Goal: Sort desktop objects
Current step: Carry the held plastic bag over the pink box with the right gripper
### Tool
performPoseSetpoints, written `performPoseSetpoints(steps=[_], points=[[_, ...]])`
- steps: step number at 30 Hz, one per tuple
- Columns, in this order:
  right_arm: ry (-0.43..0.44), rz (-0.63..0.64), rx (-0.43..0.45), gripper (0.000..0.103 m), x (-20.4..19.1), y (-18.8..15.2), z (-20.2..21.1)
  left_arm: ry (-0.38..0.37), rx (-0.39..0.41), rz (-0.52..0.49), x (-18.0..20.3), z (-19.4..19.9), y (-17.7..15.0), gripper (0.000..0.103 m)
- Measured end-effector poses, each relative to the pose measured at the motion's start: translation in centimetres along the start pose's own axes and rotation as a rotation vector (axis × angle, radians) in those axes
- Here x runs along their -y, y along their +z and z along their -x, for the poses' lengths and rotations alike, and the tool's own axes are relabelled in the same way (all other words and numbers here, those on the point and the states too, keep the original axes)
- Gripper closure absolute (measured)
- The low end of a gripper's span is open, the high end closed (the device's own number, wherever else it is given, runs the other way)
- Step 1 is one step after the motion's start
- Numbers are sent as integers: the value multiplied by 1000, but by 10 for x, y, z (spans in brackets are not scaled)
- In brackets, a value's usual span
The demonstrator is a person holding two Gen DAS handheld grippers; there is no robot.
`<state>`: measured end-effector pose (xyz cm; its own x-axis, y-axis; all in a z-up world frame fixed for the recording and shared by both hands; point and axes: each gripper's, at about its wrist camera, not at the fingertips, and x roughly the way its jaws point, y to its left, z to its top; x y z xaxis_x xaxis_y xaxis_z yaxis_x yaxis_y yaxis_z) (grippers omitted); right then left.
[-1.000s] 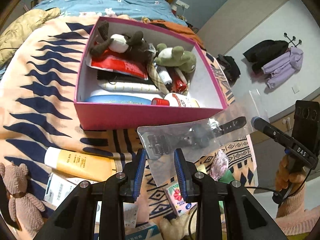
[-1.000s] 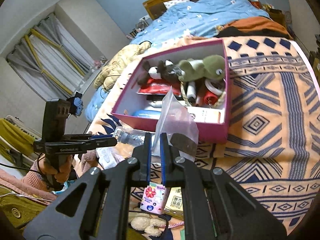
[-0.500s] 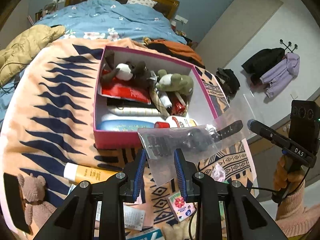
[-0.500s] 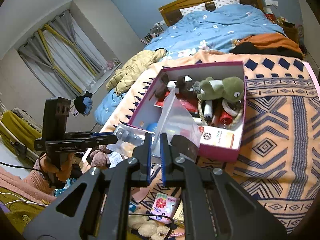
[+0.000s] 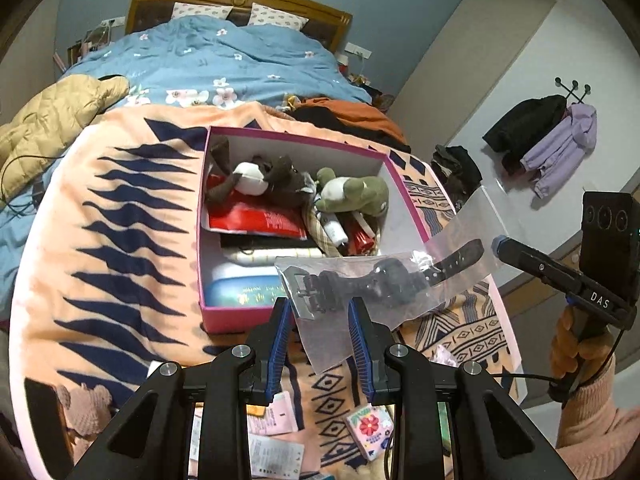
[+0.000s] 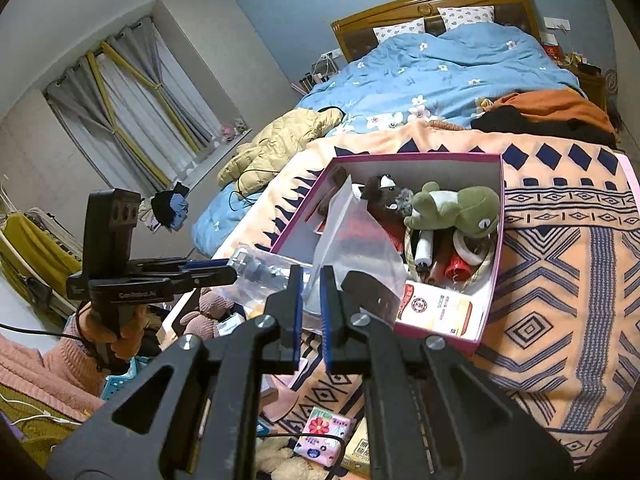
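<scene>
Pink box [image 5: 236, 314] holds plush toys [image 5: 352, 194], bottles, red packets.

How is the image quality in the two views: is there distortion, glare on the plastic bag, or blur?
Left wrist view: strong fisheye bending, dark corners; the clear bag catches pale glare, yet the watch inside stays readable. Right wrist view: same bending, the curtains lean; the bag looks milky and veils the box contents behind it. Both views are sharp, with flat indoor light.

Blue-walled bedroom, wooden headboard [image 5: 240, 4], curtained window [image 6: 132, 108].
</scene>
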<state>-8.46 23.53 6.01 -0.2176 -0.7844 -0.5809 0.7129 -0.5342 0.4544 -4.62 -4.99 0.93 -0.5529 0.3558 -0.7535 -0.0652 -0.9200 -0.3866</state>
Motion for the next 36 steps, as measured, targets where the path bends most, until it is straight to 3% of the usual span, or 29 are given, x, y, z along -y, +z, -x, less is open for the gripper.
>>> performPoseSetpoints(steps=[36], points=[[0,-59,-32,94,28,18,-38,52,-6,9,-23,-32,27,74]])
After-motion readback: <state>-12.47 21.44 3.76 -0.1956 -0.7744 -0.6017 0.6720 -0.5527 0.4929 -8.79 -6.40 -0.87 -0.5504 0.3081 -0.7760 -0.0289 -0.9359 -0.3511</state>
